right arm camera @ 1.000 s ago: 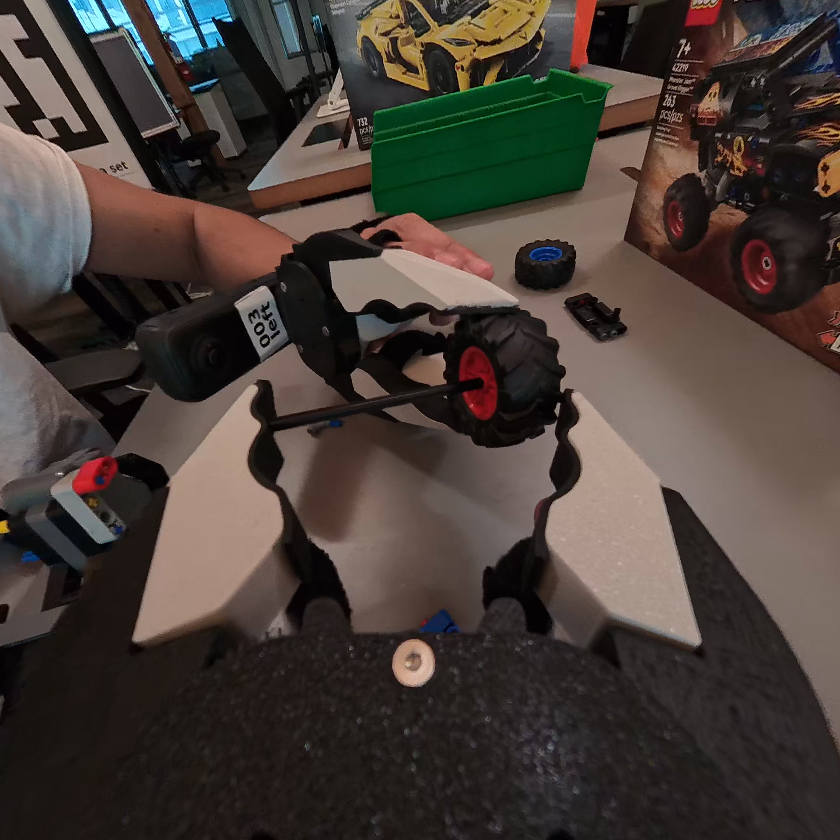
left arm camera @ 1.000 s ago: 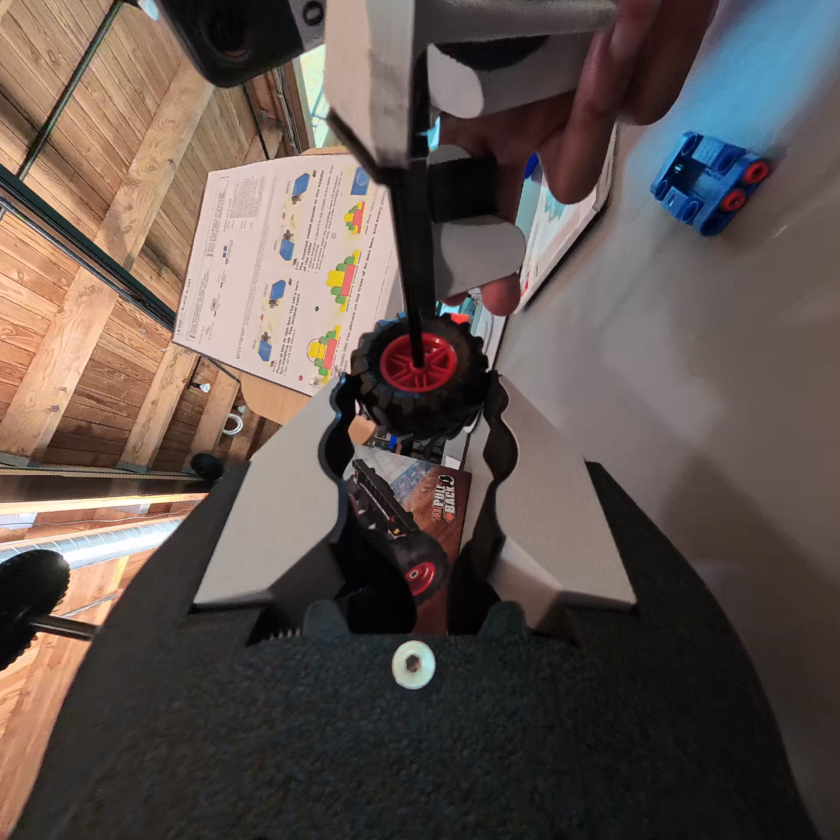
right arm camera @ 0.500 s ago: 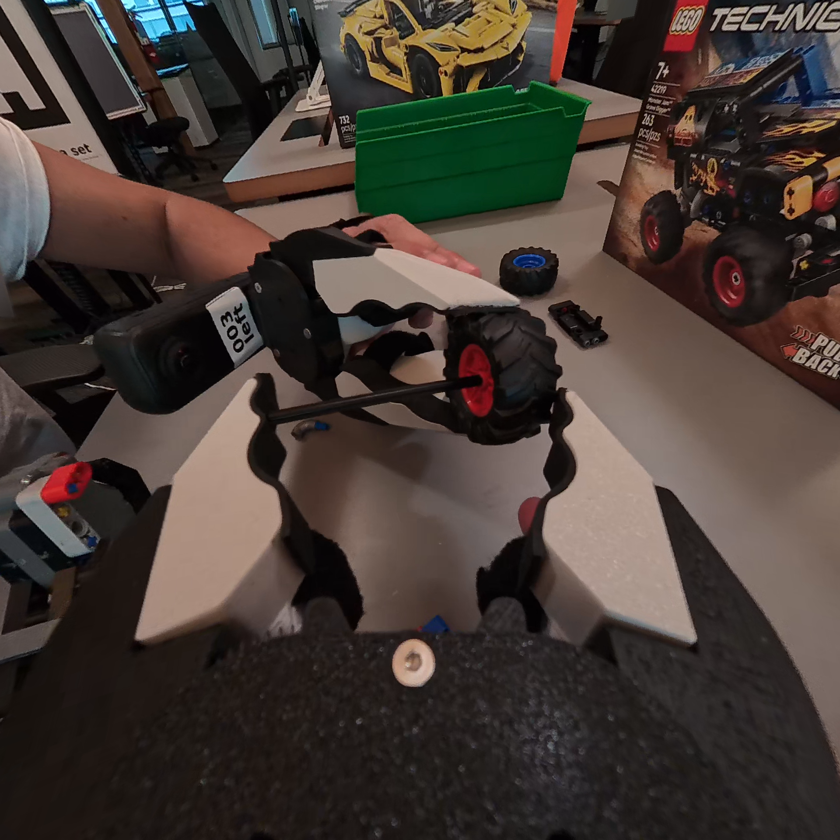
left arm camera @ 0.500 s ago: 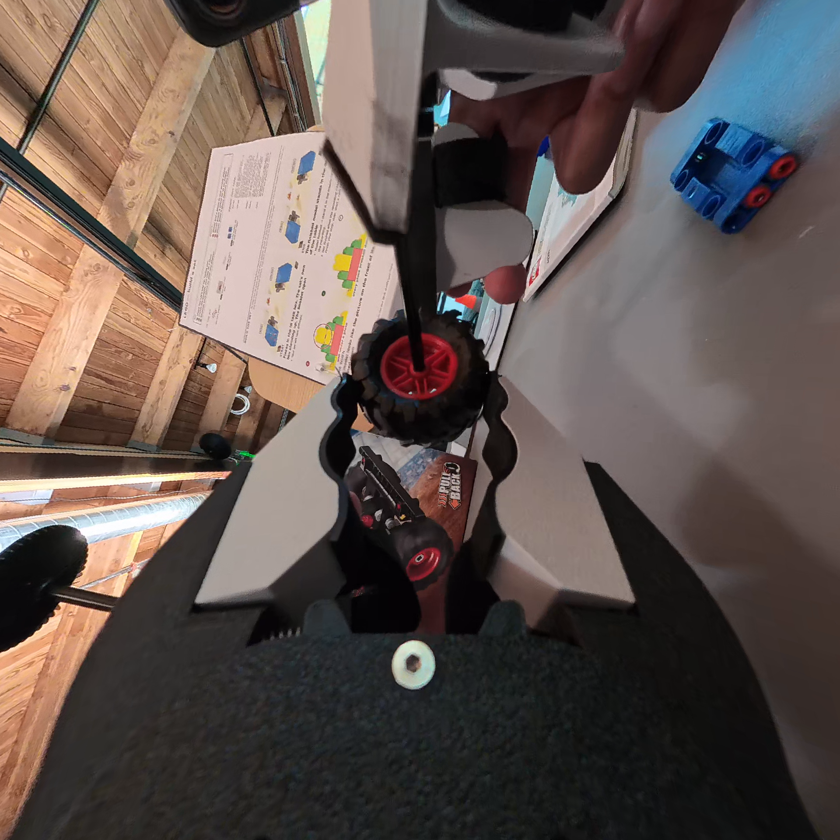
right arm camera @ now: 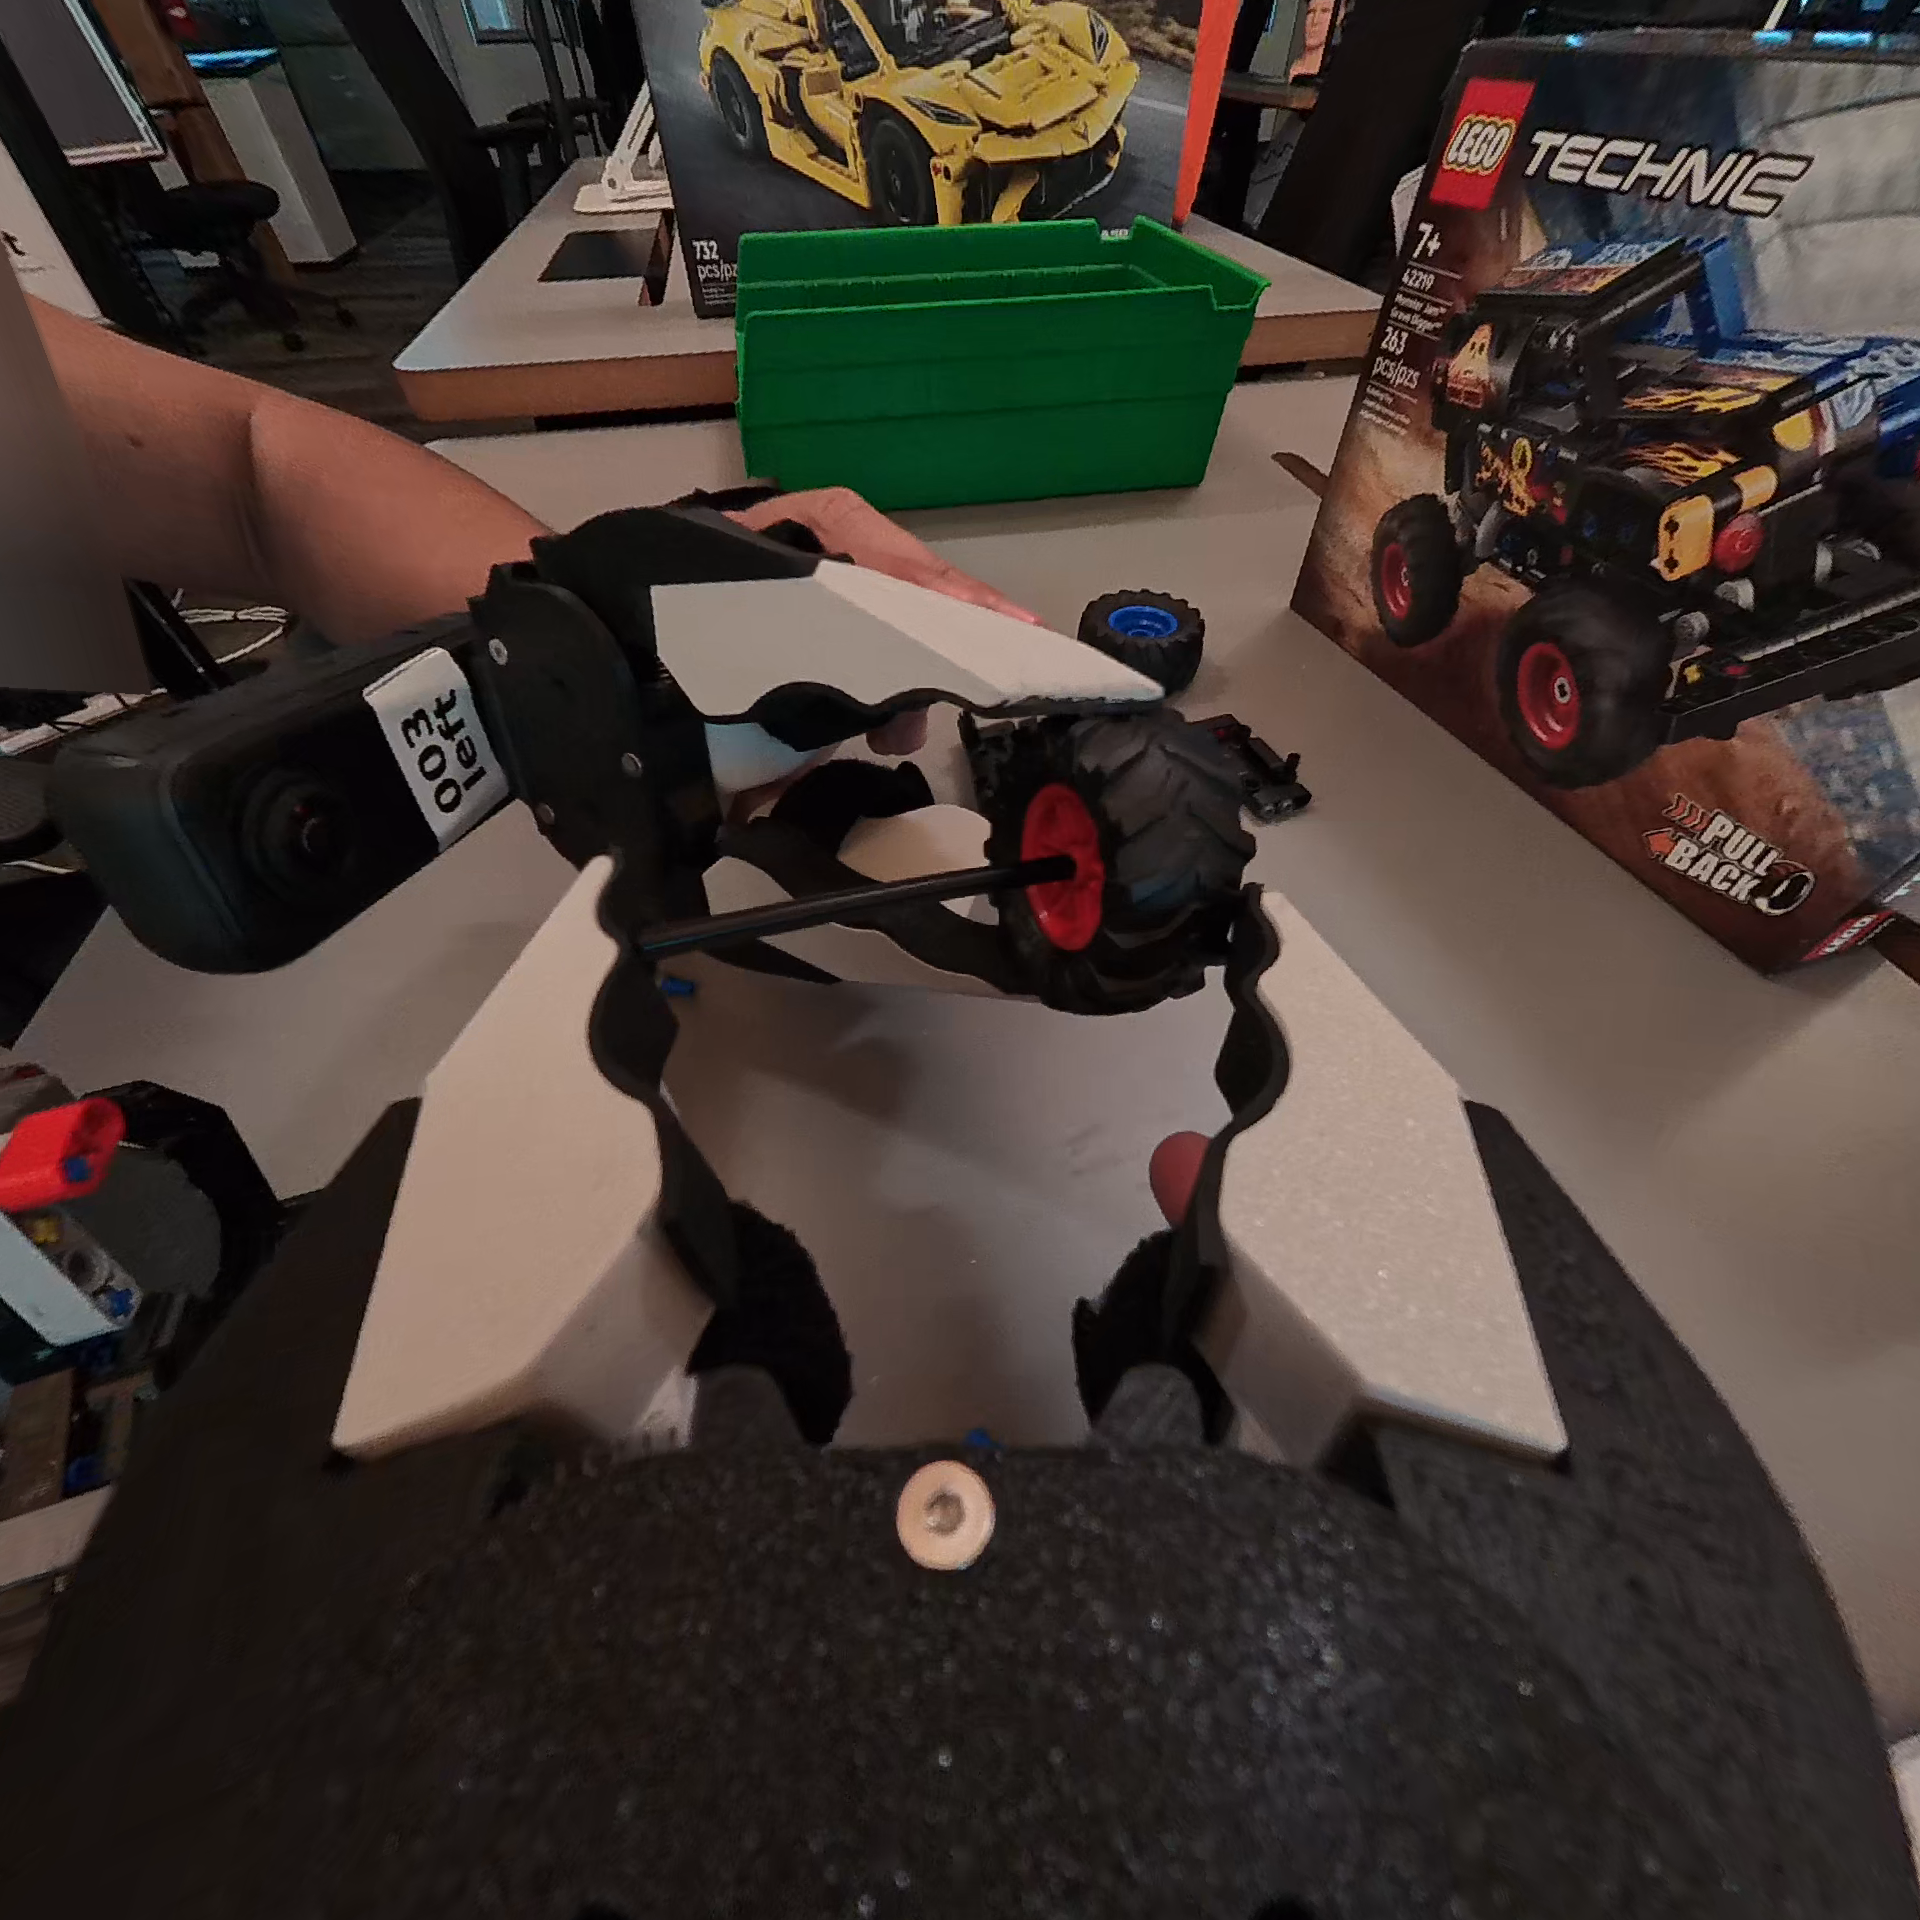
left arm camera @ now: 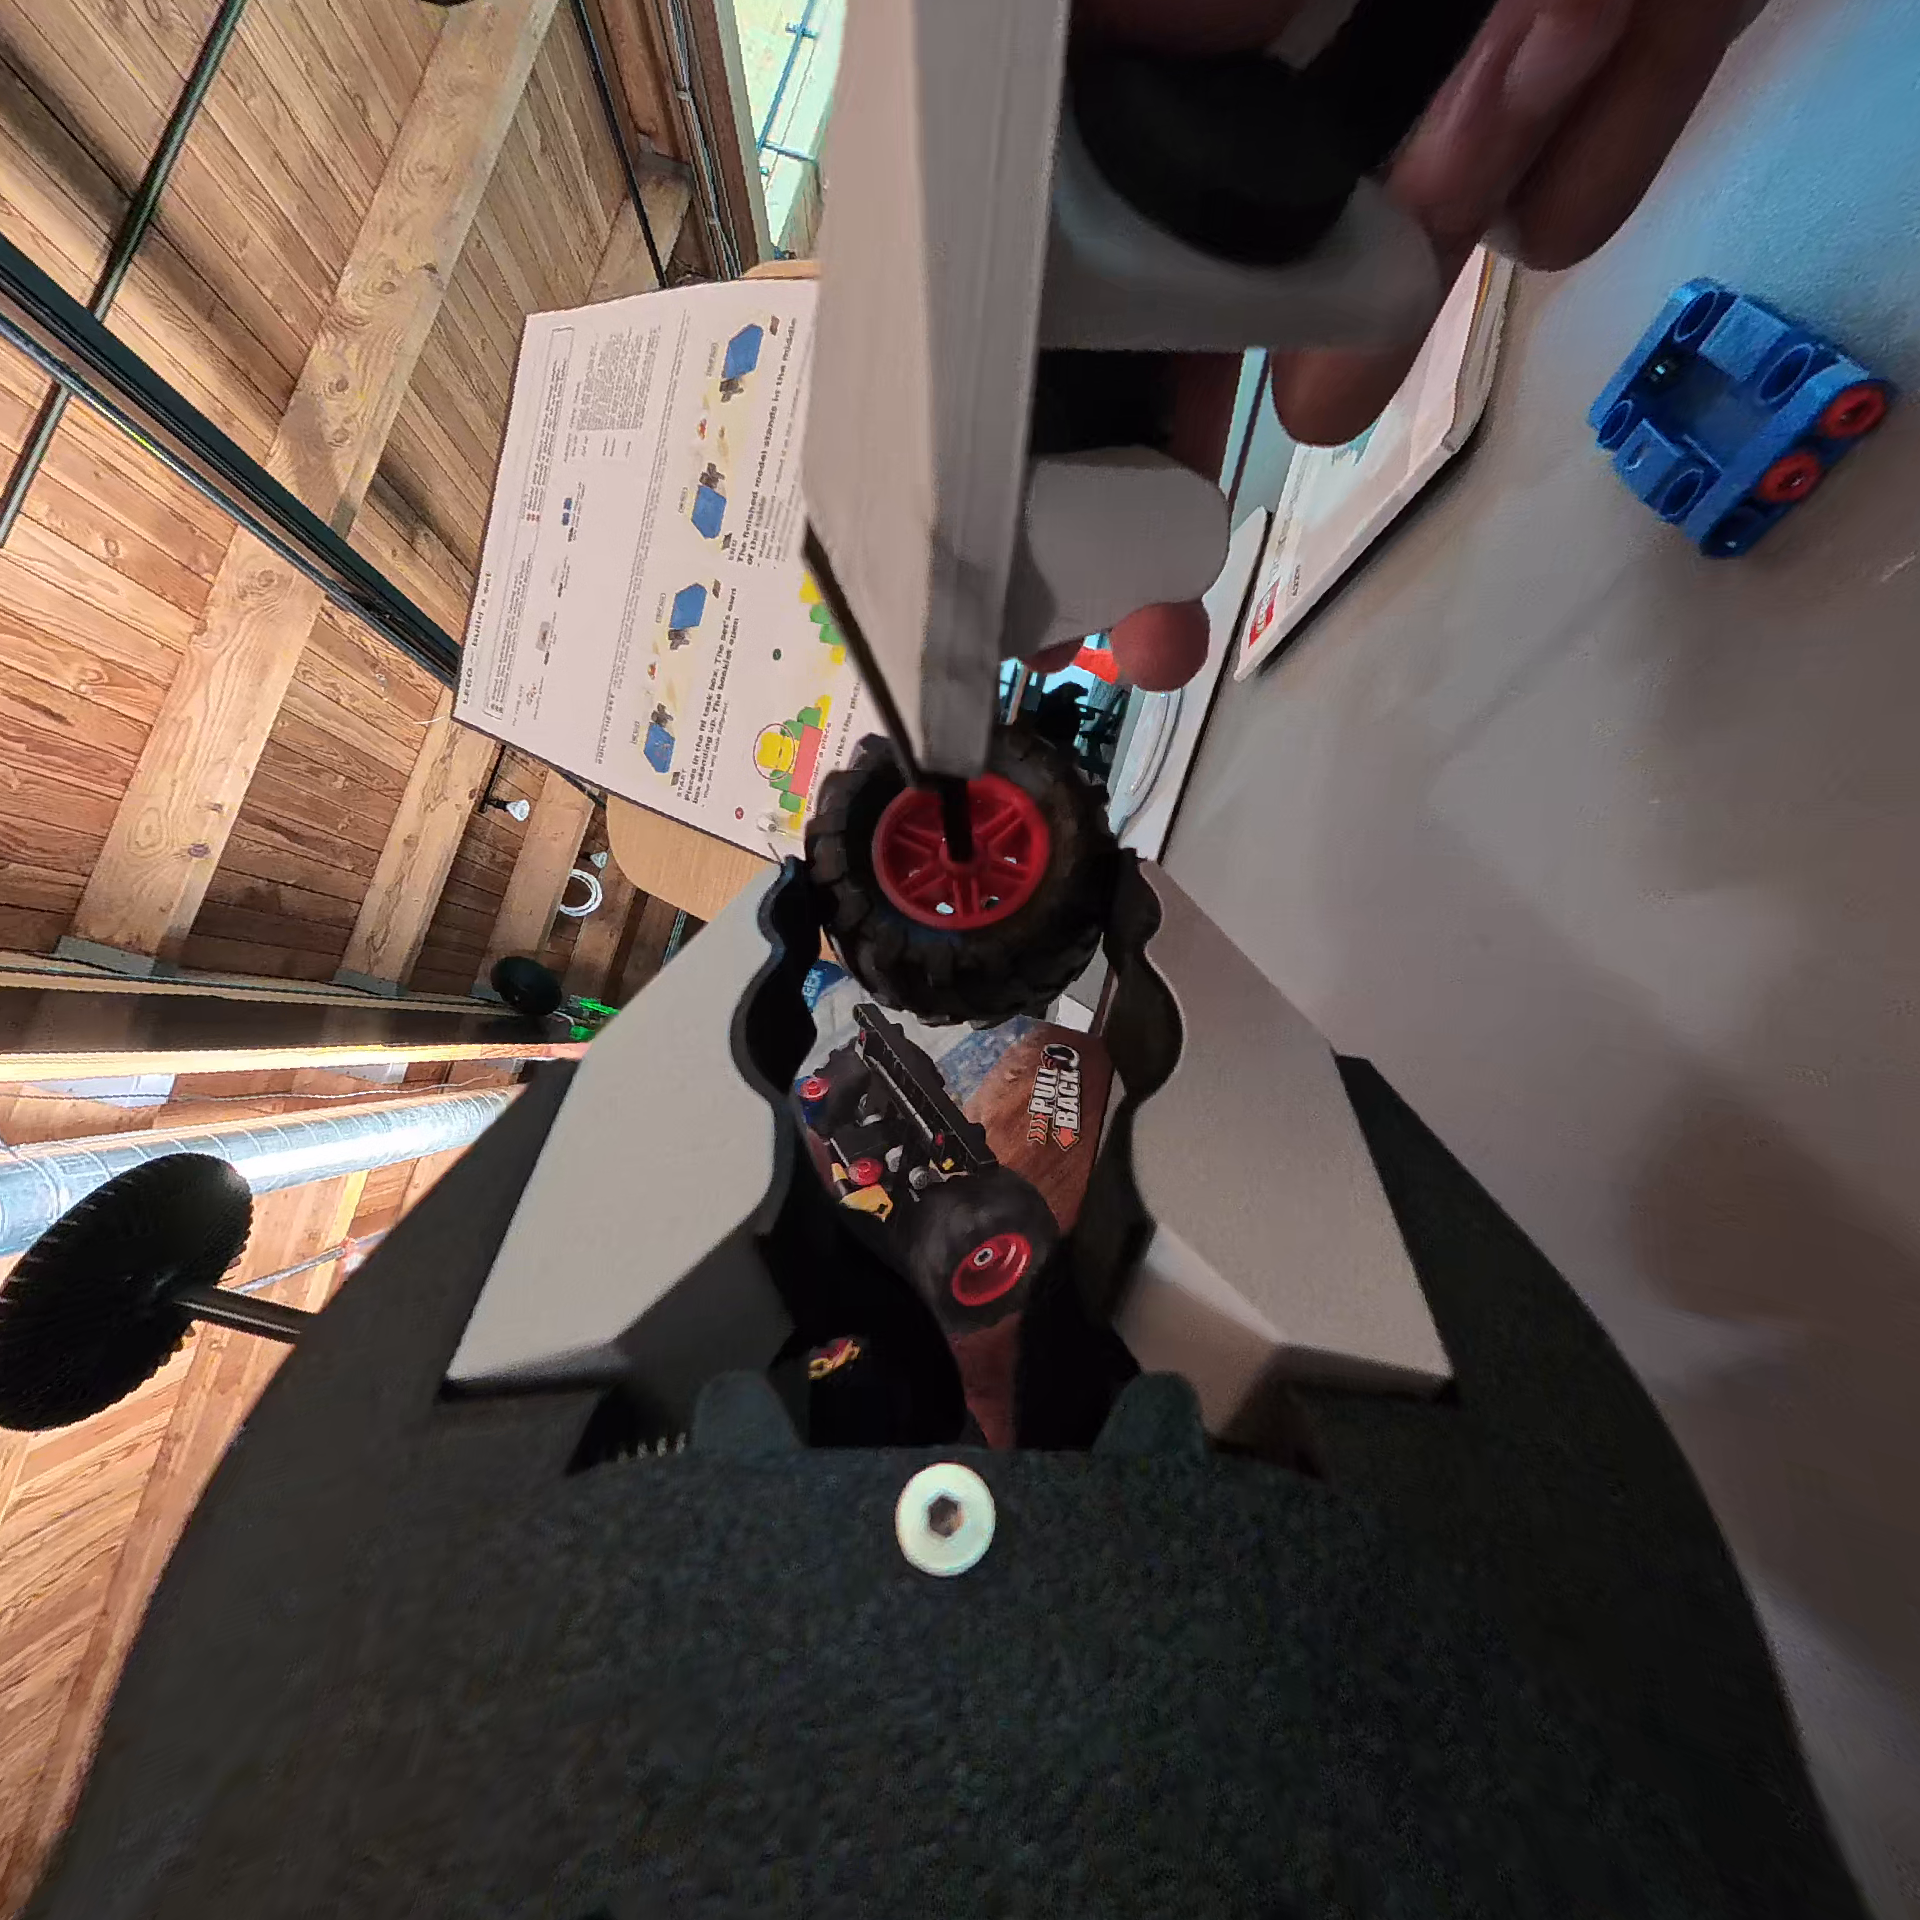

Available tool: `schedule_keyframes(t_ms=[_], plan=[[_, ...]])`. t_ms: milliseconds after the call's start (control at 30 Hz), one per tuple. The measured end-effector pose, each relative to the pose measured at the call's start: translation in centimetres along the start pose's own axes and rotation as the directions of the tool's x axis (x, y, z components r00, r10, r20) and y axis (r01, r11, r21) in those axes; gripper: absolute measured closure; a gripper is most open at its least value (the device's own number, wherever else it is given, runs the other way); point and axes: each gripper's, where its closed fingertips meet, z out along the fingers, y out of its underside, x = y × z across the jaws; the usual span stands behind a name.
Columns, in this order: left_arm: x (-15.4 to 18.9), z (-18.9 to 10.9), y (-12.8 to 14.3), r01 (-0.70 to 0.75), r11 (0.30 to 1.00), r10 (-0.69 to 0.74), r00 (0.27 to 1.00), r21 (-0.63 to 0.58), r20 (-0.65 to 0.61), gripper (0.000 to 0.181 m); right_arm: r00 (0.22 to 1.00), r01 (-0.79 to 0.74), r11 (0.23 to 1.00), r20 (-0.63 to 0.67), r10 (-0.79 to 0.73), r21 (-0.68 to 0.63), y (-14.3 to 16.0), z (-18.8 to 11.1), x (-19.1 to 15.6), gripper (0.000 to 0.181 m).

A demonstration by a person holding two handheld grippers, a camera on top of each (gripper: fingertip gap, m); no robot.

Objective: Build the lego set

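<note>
Currently the left gripper [left arm camera: 961,904] has its jaws clamped on a black knobbly toy wheel with a red hub [left arm camera: 961,883], held at the fingertips above the grey table [right arm camera: 1558,1091]. A thin black axle [right arm camera: 852,899] sticks out of the hub towards the right gripper [right arm camera: 935,935]. The right gripper's jaws are spread wide; the axle's free end touches or lies just against the inner edge of its left finger [right arm camera: 540,1091], while the wheel sits just inside the tip of the other finger. Whether that finger touches the tyre I cannot tell.

Containers: a green plastic bin [right arm camera: 987,353] stands at the far side of the table; its contents are hidden by the near wall from this angle. Behind it leans a box showing a yellow car [right arm camera: 914,104]; to the right stands a box showing a monster truck [right arm camera: 1642,499].

Loose parts on the table: a small black tyre with a blue hub [right arm camera: 1141,629] beyond the left gripper, a flat black piece [right arm camera: 1262,774] beside it, and a blue block with red pins [left arm camera: 1735,416] in the left wrist view. A partly built grey assembly with a red piece [right arm camera: 62,1216] sits at the left edge. A printed instruction sheet [left arm camera: 644,540] shows behind the wheel.
</note>
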Motion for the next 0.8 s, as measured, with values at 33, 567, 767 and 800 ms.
schedule_keyframes(t_ms=[33, 567, 767, 800], plan=[[0.0, 0.0, 0.0, -0.009, 1.000, 0.009, 1.000, -0.002, 0.006, 0.127, 1.000, 0.005, 1.000, -0.005, -0.005, 0.001, 0.0, 0.0, 0.0, 0.073], [-0.1, 0.3, -0.4, 0.123, 0.992, -0.121, 0.991, 0.035, -0.050, 0.125, 1.000, -0.016, 1.000, -0.025, 0.017, 0.023, -0.5, -0.4, 0.6, 0.078], [1.3, 0.1, -0.2, 0.463, 0.886, -0.443, 0.850, 0.003, -0.287, 0.125, 0.997, 0.034, 0.999, -0.077, -0.032, 0.024, 0.3, -1.4, 2.3, 0.082], [1.4, 0.0, 0.2, 0.526, 0.850, -0.505, 0.803, -0.022, -0.316, 0.119, 0.996, 0.039, 0.998, -0.083, -0.036, 0.042, 0.1, -1.7, 2.4, 0.084]])
